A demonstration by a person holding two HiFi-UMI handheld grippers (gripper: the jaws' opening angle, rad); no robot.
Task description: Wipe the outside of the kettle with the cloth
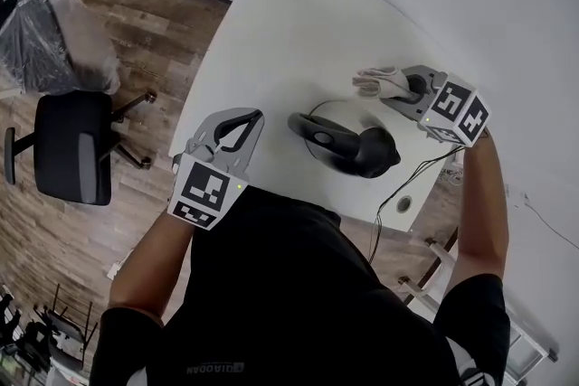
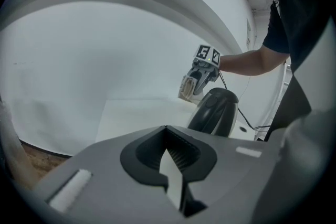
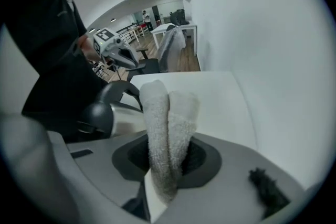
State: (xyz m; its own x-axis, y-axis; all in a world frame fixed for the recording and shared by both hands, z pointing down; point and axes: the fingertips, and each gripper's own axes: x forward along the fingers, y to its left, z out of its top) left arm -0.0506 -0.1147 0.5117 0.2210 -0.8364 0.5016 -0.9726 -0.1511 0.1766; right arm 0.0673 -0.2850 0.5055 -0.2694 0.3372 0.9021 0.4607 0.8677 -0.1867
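Observation:
A kettle (image 1: 348, 147) with a black lid and handle and a steel body stands on the white table (image 1: 298, 32), between my two grippers. The right gripper (image 1: 404, 87) is beyond the kettle's right side, shut on a folded pale cloth (image 1: 378, 82) that sticks out past its fingertips. In the right gripper view the cloth (image 3: 167, 123) stands pinched in the gripper (image 3: 165, 168), with the kettle (image 3: 102, 115) to the left. The left gripper (image 1: 246, 127), shut and holding nothing, hovers left of the kettle. In the left gripper view that gripper (image 2: 173, 168) faces the kettle (image 2: 214, 112).
A black cable (image 1: 418, 169) runs from the kettle past a round hole (image 1: 403, 204) in the table's near right corner. A black office chair (image 1: 71, 147) and a plastic-covered chair (image 1: 50, 36) stand on the wood floor to the left. A white wall borders the table's far side.

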